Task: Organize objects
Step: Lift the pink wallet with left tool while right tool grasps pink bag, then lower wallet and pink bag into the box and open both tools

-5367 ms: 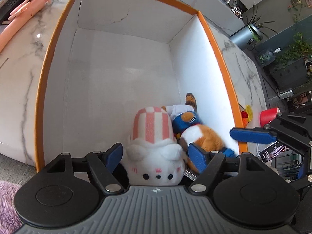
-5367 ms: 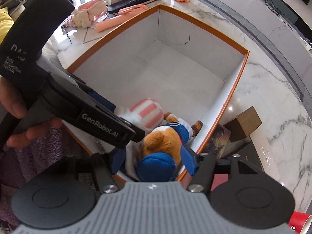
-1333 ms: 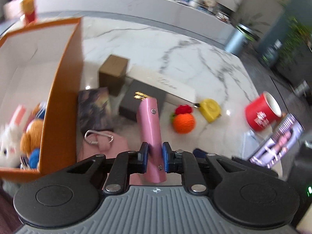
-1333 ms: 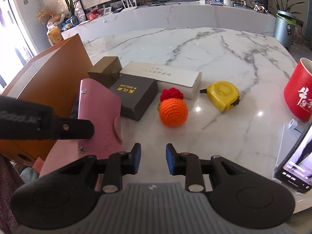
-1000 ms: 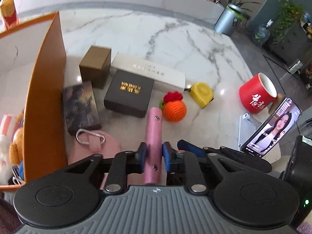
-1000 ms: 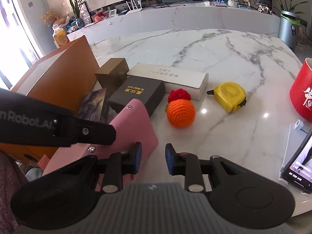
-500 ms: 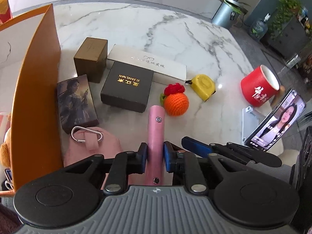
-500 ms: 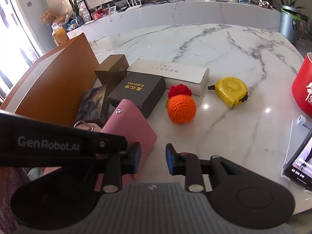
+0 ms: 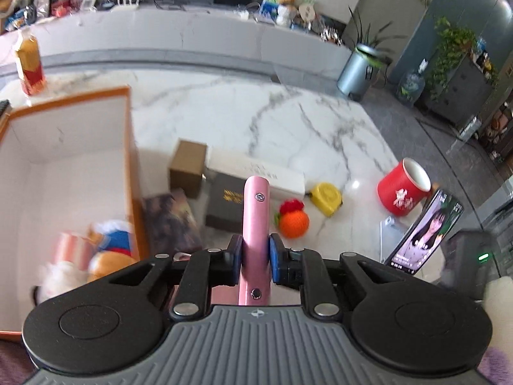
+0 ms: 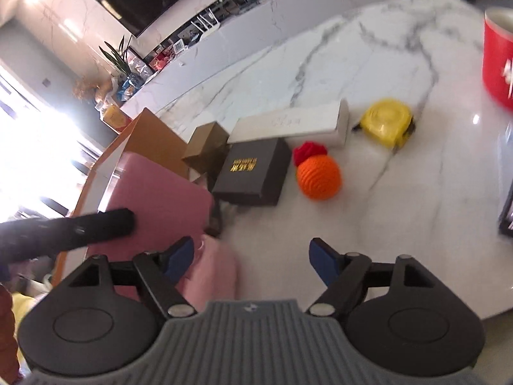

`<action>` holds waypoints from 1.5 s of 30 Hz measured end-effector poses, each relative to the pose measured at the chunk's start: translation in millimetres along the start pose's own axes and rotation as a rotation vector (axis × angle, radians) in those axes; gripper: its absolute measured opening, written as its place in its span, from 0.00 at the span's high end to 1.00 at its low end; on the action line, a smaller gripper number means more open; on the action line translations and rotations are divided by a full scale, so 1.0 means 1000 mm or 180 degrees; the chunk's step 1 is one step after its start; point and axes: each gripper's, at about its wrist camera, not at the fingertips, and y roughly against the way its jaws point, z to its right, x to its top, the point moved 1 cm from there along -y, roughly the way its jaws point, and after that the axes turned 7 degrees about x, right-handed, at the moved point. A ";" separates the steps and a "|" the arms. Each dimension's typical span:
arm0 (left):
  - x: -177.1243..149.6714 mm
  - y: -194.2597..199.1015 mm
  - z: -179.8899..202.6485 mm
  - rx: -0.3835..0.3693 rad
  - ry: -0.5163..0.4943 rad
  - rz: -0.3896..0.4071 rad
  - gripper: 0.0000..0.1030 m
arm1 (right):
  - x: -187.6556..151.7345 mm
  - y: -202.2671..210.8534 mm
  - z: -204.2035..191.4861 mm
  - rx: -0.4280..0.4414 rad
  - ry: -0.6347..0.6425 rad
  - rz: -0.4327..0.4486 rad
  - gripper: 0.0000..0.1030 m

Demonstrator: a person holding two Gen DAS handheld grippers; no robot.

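My left gripper (image 9: 253,258) is shut on a pink card holder (image 9: 255,211), held edge-on above the marble table. In the right wrist view the holder (image 10: 154,202) shows flat-faced at left, beside the orange-rimmed white box (image 10: 105,163). The box (image 9: 128,160) holds two plush toys (image 9: 96,253) in its near corner. My right gripper (image 10: 250,258) is open and empty above the table's near edge, a second pink item (image 10: 211,272) lying by its left finger.
On the table lie a brown box (image 9: 187,168), a white box (image 9: 256,170), a black box (image 10: 253,170), a picture card (image 9: 170,221), an orange knitted ball (image 10: 317,176), a yellow tape measure (image 10: 388,122), a red mug (image 9: 404,187) and a phone (image 9: 423,227).
The left gripper has lifted and swung left with the pink holder, bringing the box interior into view. The right gripper has opened wide and tilted.
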 end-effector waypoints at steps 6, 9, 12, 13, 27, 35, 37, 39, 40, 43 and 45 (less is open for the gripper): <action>0.010 0.037 -0.034 -0.0028 0.0176 0.0240 0.80 | -0.013 -0.029 -0.011 0.0145 -0.0056 -0.0308 0.23; 0.012 0.052 -0.054 0.0015 0.0255 0.0334 0.80 | -0.020 -0.041 -0.013 0.0242 -0.0184 -0.0450 0.23; 0.012 0.060 -0.076 0.0098 0.0342 0.0381 0.80 | -0.026 -0.051 -0.012 0.0342 -0.0351 -0.0564 0.27; 0.012 0.062 -0.084 0.0126 0.0376 0.0389 0.80 | -0.028 -0.054 -0.011 0.0385 -0.0408 -0.0604 0.30; -0.006 0.077 -0.172 0.0419 0.0709 0.0427 0.80 | -0.027 -0.036 -0.031 0.0561 -0.0587 -0.0382 0.50; -0.017 0.068 -0.192 0.0283 0.0753 0.0343 0.80 | -0.014 -0.055 -0.042 0.0387 -0.0642 -0.0412 0.39; -0.019 0.065 -0.197 0.0285 0.0733 0.0313 0.80 | -0.015 -0.059 -0.042 0.0259 -0.0618 -0.0444 0.65; -0.021 0.063 -0.202 0.0315 0.0707 0.0296 0.80 | -0.016 -0.058 -0.042 0.0208 -0.0611 -0.0471 0.68; -0.021 0.062 -0.204 0.0336 0.0693 0.0295 0.80 | -0.016 -0.056 -0.047 0.0168 -0.0544 -0.0472 0.70; -0.020 0.060 -0.211 0.0391 0.0633 0.0294 0.80 | -0.018 -0.044 -0.068 -0.0023 -0.0176 -0.0446 0.73; -0.019 0.060 -0.216 0.0409 0.0583 0.0293 0.80 | -0.018 -0.032 -0.088 -0.0204 0.0115 -0.0389 0.73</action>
